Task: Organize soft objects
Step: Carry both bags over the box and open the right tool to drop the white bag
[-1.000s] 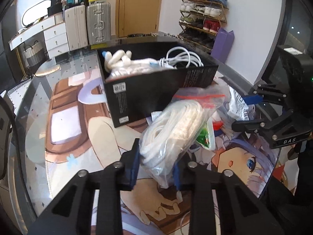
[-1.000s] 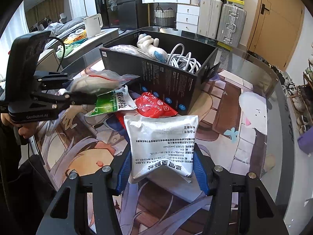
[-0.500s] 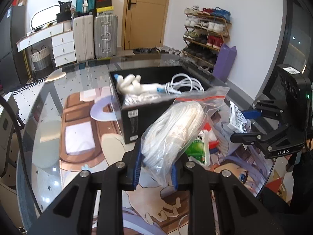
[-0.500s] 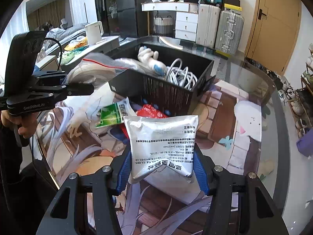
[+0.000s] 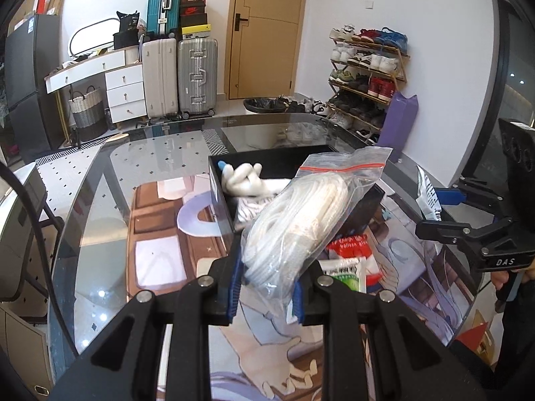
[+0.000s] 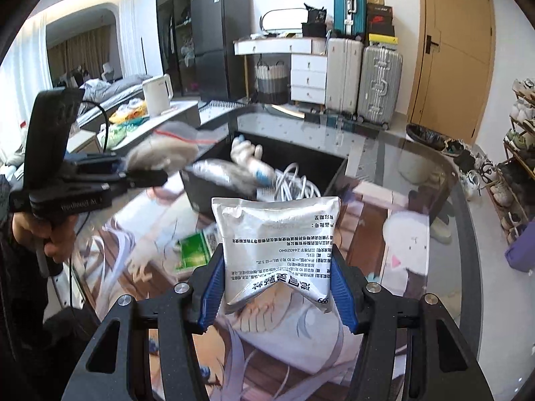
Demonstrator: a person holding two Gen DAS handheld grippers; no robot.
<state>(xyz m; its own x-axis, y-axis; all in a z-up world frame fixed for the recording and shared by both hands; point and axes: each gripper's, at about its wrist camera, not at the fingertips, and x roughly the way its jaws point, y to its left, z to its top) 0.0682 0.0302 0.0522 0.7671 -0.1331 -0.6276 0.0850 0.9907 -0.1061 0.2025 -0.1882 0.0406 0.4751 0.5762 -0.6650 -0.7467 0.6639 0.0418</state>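
My left gripper [image 5: 265, 295] is shut on a clear zip bag of white cord [image 5: 301, 220] and holds it in the air in front of the black box [image 5: 220, 197]. The box holds a white glove [image 5: 242, 178] and a white cable [image 6: 294, 183]. My right gripper [image 6: 276, 282] is shut on a silver foil pouch [image 6: 277, 244], held above the table. The left gripper with its bag shows at the left of the right wrist view [image 6: 147, 167], near the box's left end. A green packet [image 5: 347, 272] and a red packet [image 5: 351, 249] lie on the mat before the box.
The glass table [image 5: 100, 180] carries a printed anime mat [image 5: 157, 260]. Suitcases [image 5: 197, 77], white drawers [image 5: 125, 92] and a shoe rack [image 5: 367, 73] stand behind. A purple bag [image 5: 399, 123] stands by the wall. A white kettle [image 6: 157, 93] sits on a side counter.
Both grippers have risen with their loads. The zip bag has lifted from beside the box front to above its near edge. The foil pouch has also come up and nearer the box.
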